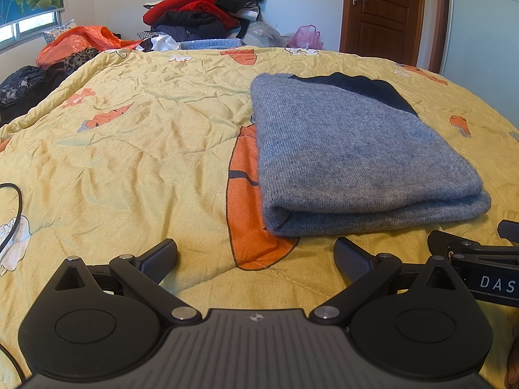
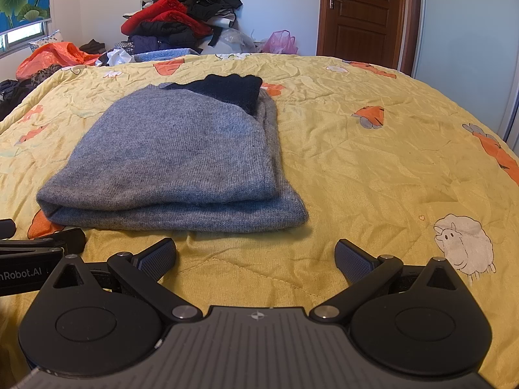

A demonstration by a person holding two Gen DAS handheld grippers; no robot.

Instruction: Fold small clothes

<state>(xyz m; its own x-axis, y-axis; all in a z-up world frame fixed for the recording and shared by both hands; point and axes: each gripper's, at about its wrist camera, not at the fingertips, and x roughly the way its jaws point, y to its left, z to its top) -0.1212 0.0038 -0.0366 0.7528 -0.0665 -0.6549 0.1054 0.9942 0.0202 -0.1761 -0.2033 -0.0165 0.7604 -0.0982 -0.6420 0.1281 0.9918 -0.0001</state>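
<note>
**Grey knit on a yellow carrot quilt**

The folded sweater (image 1: 353,159) ahead of me is heathered blue-grey, with a dark navy ribbed part (image 2: 227,89) showing at its far end. It lies on a pale yellow quilt (image 1: 129,149) printed with orange carrots and white sheep (image 2: 464,243). My left gripper (image 1: 256,256) and right gripper (image 2: 256,256) are matte black with grey textured pads. Beyond the bed, the clothes pile (image 1: 201,6) is red, black and dark blue, beside an orange plastic bag (image 1: 81,42), a pink bag (image 2: 280,42) and a reddish-brown wooden door (image 2: 360,9).
</note>
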